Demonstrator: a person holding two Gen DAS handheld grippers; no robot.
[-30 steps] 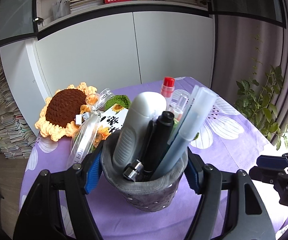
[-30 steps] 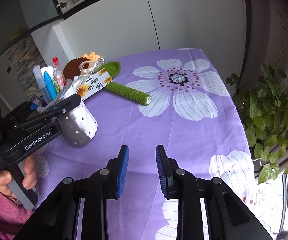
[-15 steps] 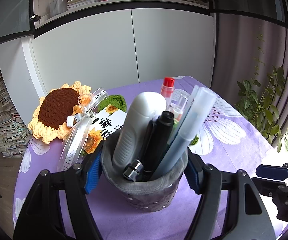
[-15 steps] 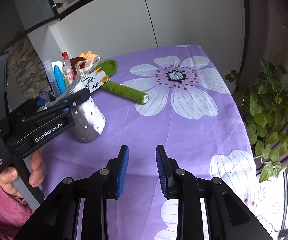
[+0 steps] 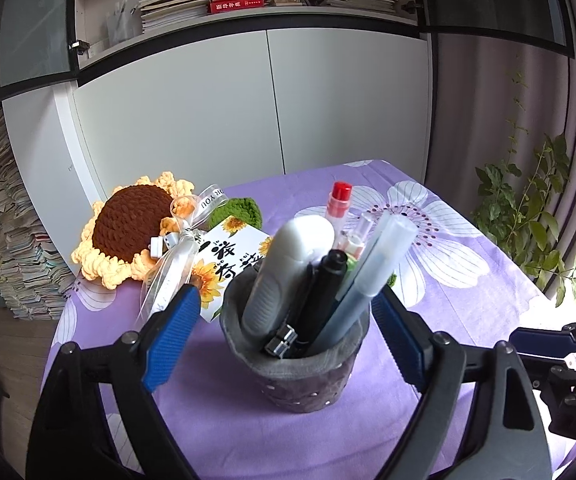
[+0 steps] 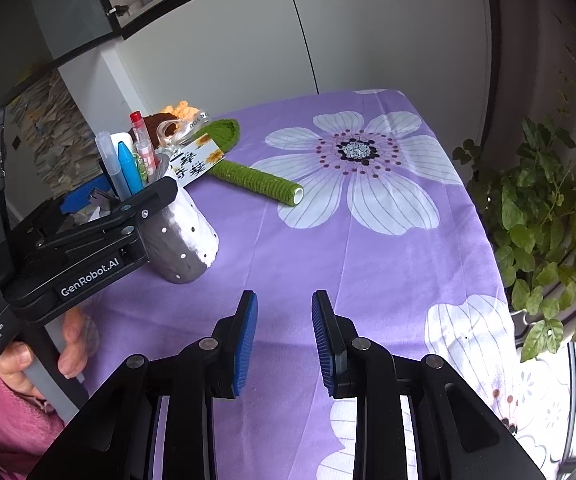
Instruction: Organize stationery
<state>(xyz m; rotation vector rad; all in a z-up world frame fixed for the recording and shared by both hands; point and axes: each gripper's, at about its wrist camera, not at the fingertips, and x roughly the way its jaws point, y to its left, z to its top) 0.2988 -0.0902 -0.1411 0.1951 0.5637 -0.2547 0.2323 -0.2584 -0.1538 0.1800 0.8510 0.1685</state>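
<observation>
Now, starting on my left, my left claw is opening around the grey pen holder, which stands upright on the purple tabletop between its blue pads; both pads have a gap to the fabric wall, so nothing is gripped any more. I judge the holder is being let go because it sits where I want it, near the tabletop's left edge. It leans on nothing, and the white eraser-like block, black pen, pale marker and red-capped pen stand loosely inside, so the stationery already looks gathered. Just beyond the left claw, up and to its left, lie the crocheted sunflower and its printed card, with the green stem running toward the middle. Further right, my right claw hovers over bare cloth, its jaws narrowly parted and empty, well apart from the holder, waiting, I think, for any piece left to collect.
</observation>
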